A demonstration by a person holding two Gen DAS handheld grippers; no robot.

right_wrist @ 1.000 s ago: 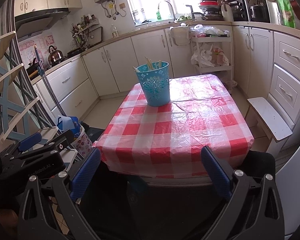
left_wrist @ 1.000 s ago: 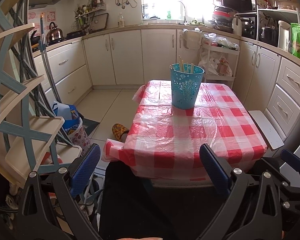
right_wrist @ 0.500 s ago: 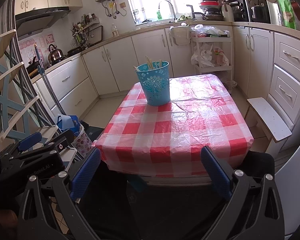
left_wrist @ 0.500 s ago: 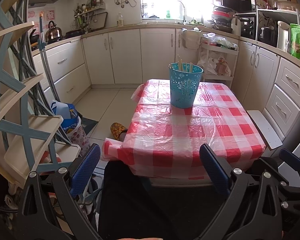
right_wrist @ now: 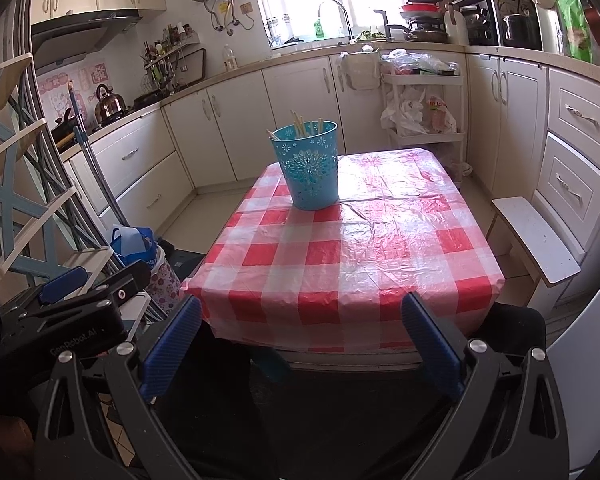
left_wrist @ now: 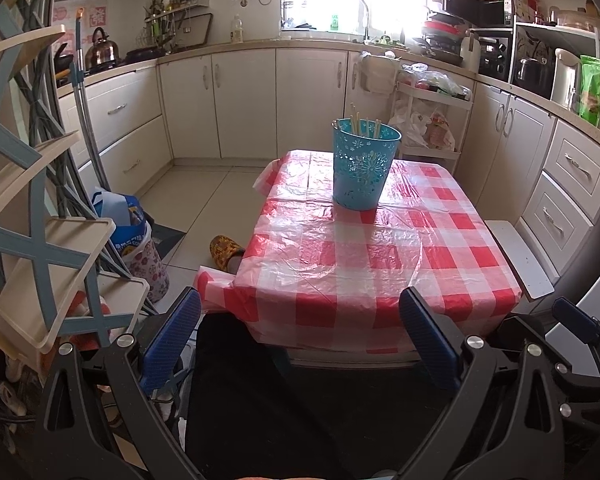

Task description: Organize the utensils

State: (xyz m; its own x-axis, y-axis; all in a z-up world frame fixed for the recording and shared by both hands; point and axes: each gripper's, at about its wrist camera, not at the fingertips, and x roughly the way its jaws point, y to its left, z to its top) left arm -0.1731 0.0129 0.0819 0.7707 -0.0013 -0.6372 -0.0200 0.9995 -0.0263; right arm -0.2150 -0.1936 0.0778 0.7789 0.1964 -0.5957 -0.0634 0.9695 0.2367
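Note:
A teal perforated bucket (left_wrist: 362, 168) stands on the far part of a table with a red-and-white checked cloth (left_wrist: 364, 264). Several pale chopsticks (left_wrist: 366, 126) stick up out of it. It also shows in the right wrist view (right_wrist: 310, 170) with the chopsticks (right_wrist: 300, 122). My left gripper (left_wrist: 300, 344) is open and empty, held low in front of the table's near edge. My right gripper (right_wrist: 300, 344) is open and empty at the same near edge. The left gripper's body (right_wrist: 76, 300) shows at the left of the right wrist view.
A folding rack (left_wrist: 40, 208) stands at the left, with bags (left_wrist: 136, 240) on the floor beside it. A white stool (right_wrist: 536, 240) stands right of the table. Cabinets (left_wrist: 240, 100) and a trolley (left_wrist: 428, 120) line the far walls. A slipper (left_wrist: 226, 250) lies by the table.
Both grippers have drawn back slightly from the table and the view has shifted a little. The bucket has not moved. Both grippers stay open.

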